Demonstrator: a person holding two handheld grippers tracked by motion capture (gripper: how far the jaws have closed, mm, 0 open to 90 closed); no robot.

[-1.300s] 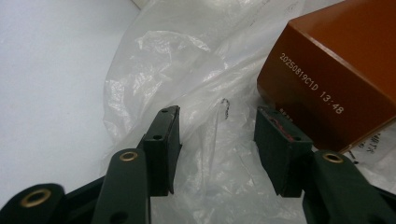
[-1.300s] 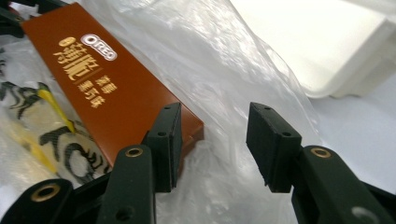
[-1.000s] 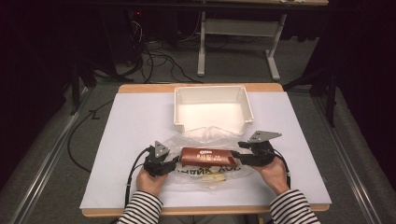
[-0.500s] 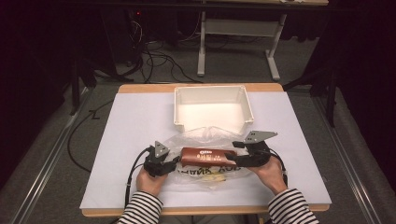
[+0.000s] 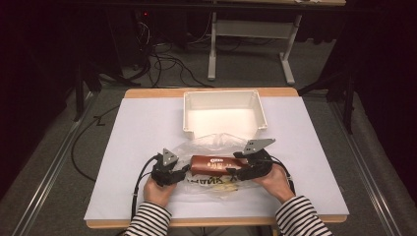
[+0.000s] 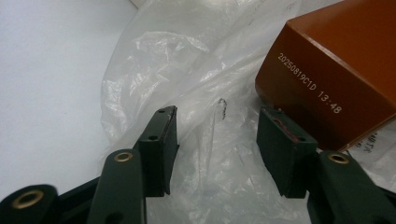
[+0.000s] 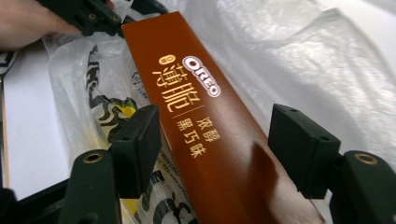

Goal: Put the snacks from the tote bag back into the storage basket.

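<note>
Flanking the box (image 5: 212, 164), both hands' jaws stand apart.

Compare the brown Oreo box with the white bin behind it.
The Oreo box is brown, long, slim and closed; the white bin is broader, squarer and open-topped. The box lies on a clear plastic bag between the left gripper and right gripper; the bin stands farther back, untouched. The box bears gold and white print; the bin is plain. Both rest on the white table.
</note>
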